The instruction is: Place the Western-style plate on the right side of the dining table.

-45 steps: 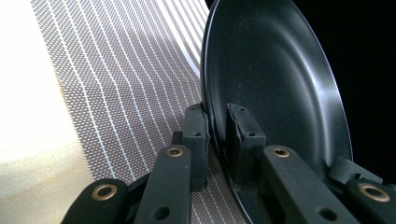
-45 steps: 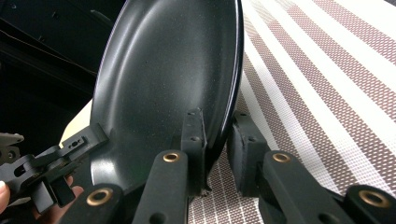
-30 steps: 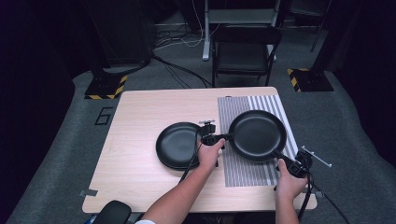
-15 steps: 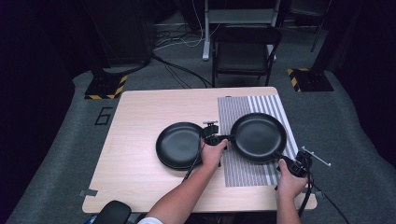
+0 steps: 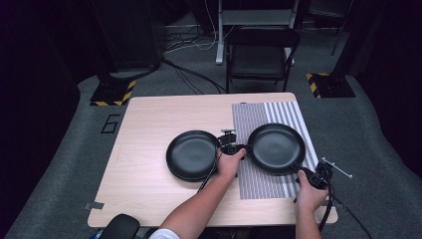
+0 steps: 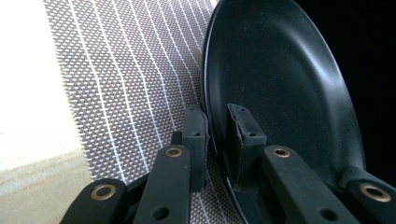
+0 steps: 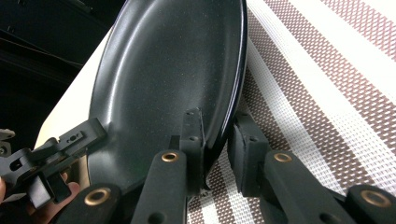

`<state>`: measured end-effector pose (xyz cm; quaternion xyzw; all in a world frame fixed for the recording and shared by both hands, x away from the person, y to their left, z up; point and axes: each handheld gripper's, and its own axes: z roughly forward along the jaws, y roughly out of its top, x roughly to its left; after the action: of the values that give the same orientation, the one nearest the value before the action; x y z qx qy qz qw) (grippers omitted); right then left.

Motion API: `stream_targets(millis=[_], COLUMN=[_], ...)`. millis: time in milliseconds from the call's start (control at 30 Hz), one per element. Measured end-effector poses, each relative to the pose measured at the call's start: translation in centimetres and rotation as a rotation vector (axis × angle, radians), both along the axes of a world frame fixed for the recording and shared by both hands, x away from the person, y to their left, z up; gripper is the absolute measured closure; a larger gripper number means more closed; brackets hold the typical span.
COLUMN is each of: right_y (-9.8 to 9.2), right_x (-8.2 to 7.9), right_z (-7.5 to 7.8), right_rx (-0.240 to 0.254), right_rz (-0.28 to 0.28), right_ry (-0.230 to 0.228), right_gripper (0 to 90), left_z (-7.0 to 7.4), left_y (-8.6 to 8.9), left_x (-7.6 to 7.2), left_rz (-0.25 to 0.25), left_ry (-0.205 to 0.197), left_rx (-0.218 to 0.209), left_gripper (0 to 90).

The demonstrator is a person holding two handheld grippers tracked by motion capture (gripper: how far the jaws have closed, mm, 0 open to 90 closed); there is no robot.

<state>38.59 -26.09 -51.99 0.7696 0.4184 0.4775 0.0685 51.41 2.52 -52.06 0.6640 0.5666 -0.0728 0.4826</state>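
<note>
Two black plates are in the high view. One plate (image 5: 191, 154) lies flat on the wooden table (image 5: 149, 114). The second plate (image 5: 276, 148) is over the striped mat (image 5: 259, 181), with both grippers holding it. My left gripper (image 5: 240, 148) is shut on its left rim; in the left gripper view the pads (image 6: 217, 122) pinch the plate's edge (image 6: 280, 79). My right gripper (image 5: 302, 172) is shut on the near right rim; in the right gripper view its jaws (image 7: 218, 127) clamp the plate's edge (image 7: 163, 70), and the left gripper (image 7: 51, 158) shows on the opposite rim.
A black chair (image 5: 261, 55) stands behind the table's far edge. Two yellow-and-black floor bases (image 5: 110, 92) (image 5: 329, 84) flank the table. The table's near edge is just below both hands, and cables trail from the right gripper off the table's right corner.
The held plate has sunk a little toward the mat on its right side, along with the right hand. The left hand and the other plate have stayed put.
</note>
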Motion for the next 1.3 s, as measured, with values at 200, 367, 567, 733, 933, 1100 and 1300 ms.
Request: stream_targets(millis=[200, 367, 567, 733, 933, 1100, 1300], right_y=[0.1, 0.2, 0.3, 0.3, 0.2, 0.2, 0.2], right_x=[0.7, 0.9, 1.3, 1.5, 1.7, 1.7, 1.5], right_z=[-0.5, -0.8, -0.9, -1.0, -0.9, -0.8, -0.7], right_rx=[0.028, 0.04, 0.048, 0.036, 0.025, 0.021, -0.017], right_rz=[0.004, 0.007, 0.003, -0.001, -0.001, 0.001, 0.009], right_ry=[0.014, 0.025, 0.036, 0.048, 0.055, 0.062, 0.053], right_gripper=[76.3, 76.1, 76.2, 75.3, 74.2, 73.9, 72.8], left_z=[-0.1, -0.1, -0.1, -0.1, -0.1, -0.1, 0.0], left_y=[0.3, 0.3, 0.1, -0.1, -0.2, -0.2, -0.2], left_x=[0.3, 0.4, 0.5, 0.6, 0.6, 0.5, 0.5], left_rz=[0.012, 0.015, 0.028, 0.032, 0.031, 0.02, 0.015], left_ry=[0.008, 0.013, 0.011, 0.007, -0.005, -0.014, -0.019], left_rx=[0.021, 0.038, 0.058, 0.066, 0.086, 0.101, 0.104], left_gripper=[78.2, 77.9, 77.5, 77.2, 76.1, 75.6, 75.1])
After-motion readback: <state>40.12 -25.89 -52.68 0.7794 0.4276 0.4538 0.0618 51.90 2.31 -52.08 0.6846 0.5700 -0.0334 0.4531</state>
